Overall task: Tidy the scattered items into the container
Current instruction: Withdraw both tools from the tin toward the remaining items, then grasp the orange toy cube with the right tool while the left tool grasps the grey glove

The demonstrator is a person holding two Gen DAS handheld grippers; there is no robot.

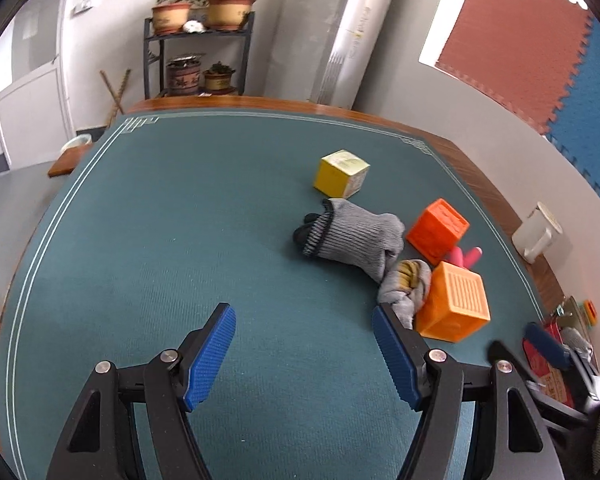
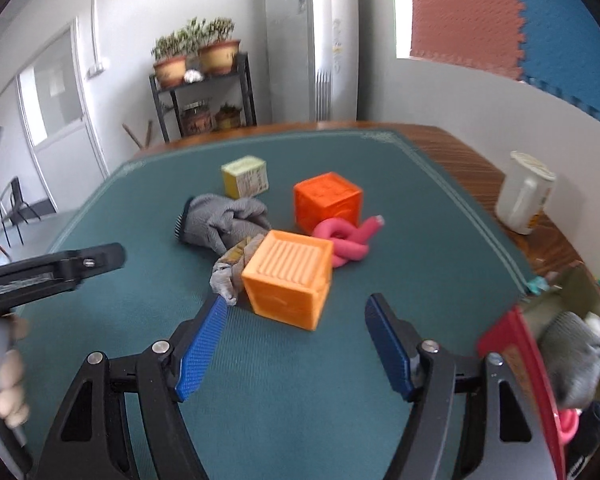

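Note:
On the green table mat lie a yellow box (image 1: 342, 173) (image 2: 245, 176), a grey glove (image 1: 354, 238) (image 2: 220, 222), a dark orange cube (image 1: 438, 231) (image 2: 327, 202), a light orange cube (image 1: 454, 302) (image 2: 288, 276), a pink knotted tube (image 2: 346, 238) (image 1: 466, 258) and a second crumpled grey glove (image 1: 406, 286) (image 2: 230, 272). My left gripper (image 1: 304, 354) is open and empty, left of the pile. My right gripper (image 2: 296, 346) is open and empty, just in front of the light orange cube. The red-rimmed container (image 2: 516, 354) (image 1: 548, 364) at the right holds a grey item.
A white jug (image 2: 522, 194) (image 1: 538, 236) stands on the wooden table edge at the right. The left gripper's body (image 2: 52, 270) shows at the left in the right wrist view. A plant shelf (image 1: 198, 56) stands beyond the table.

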